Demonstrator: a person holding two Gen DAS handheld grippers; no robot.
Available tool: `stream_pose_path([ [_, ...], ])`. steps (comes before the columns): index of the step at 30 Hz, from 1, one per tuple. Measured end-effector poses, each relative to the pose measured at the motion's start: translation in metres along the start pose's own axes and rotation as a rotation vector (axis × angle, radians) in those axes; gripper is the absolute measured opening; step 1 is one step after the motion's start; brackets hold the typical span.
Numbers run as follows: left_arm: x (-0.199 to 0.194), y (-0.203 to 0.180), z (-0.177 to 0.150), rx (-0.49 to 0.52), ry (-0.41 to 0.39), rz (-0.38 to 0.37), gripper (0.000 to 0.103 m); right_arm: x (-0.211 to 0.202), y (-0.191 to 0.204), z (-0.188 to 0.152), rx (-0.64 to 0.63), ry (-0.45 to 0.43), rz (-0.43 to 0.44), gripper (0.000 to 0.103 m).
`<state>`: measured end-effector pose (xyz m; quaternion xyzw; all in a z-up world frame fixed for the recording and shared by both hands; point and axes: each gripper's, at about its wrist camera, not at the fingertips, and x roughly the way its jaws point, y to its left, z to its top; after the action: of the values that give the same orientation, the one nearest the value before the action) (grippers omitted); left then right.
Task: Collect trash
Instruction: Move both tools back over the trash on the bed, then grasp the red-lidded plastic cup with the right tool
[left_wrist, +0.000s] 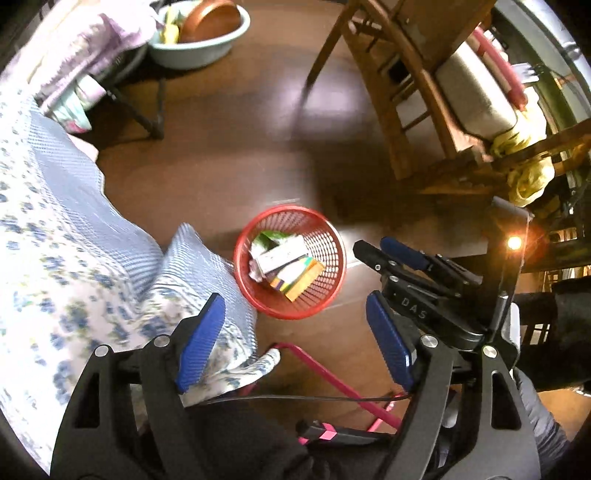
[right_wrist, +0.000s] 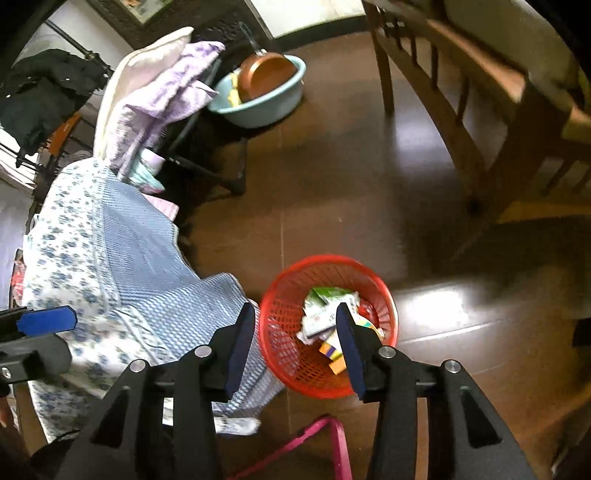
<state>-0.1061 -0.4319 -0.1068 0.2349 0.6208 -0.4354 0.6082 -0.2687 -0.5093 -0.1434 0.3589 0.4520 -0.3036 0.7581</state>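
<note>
A red mesh basket (left_wrist: 332, 266) stands on the brown floor and holds several pieces of trash (left_wrist: 286, 264): small cartons and crumpled paper. It also shows in the right wrist view (right_wrist: 284, 332) with the trash (right_wrist: 325, 314) inside. My left gripper (left_wrist: 295, 343) is open and empty, above and short of the basket. My right gripper (right_wrist: 295, 350) is open and empty, right above the basket's near rim. The right gripper also shows in the left wrist view (left_wrist: 384, 254), to the right of the basket.
A blue floral bedspread (left_wrist: 74, 240) hangs at the left, touching the basket's side. A pink metal frame (left_wrist: 332, 384) lies on the floor below the grippers. A wooden chair (left_wrist: 399, 92) stands far right. A teal basin (left_wrist: 199, 40) with a copper pan sits at the back.
</note>
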Motion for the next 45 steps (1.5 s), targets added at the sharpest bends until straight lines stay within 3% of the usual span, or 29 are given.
stream_pose_path([
  [3,-0.023,0.005,-0.006,0.001,-0.054,0.003,0.077,-0.019,0.014,0.005,-0.030,-0.054,-0.002,0.056],
  [7,-0.055,0.017,-0.019,-0.001,-0.129,0.023,0.078,-0.045,0.040,0.010,-0.086,-0.122,-0.007,0.058],
  [10,-0.080,0.035,-0.033,-0.015,-0.193,0.054,0.079,-0.059,0.056,0.014,-0.105,-0.154,0.000,0.061],
  [13,-0.104,0.061,-0.050,-0.042,-0.261,0.095,0.079,-0.074,0.078,0.019,-0.128,-0.198,0.008,0.069],
  [19,-0.145,0.127,-0.086,-0.157,-0.386,0.149,0.082,-0.097,0.133,0.029,-0.183,-0.267,0.029,0.072],
  [24,-0.158,0.179,-0.114,-0.277,-0.434,0.162,0.083,-0.104,0.191,0.031,-0.274,-0.295,0.051,0.080],
  [32,-0.169,0.247,-0.137,-0.454,-0.454,0.239,0.083,-0.085,0.276,0.023,-0.397,-0.243,0.111,0.082],
  [37,-0.198,0.296,-0.166,-0.588,-0.524,0.252,0.084,-0.070,0.335,0.011,-0.507,-0.201,0.146,0.084],
  [42,-0.216,0.337,-0.189,-0.729,-0.556,0.391,0.088,-0.048,0.389,-0.001,-0.611,-0.159,0.142,0.085],
  [45,-0.214,0.358,-0.196,-0.787,-0.534,0.406,0.088,-0.030,0.422,-0.009,-0.650,-0.123,0.154,0.085],
])
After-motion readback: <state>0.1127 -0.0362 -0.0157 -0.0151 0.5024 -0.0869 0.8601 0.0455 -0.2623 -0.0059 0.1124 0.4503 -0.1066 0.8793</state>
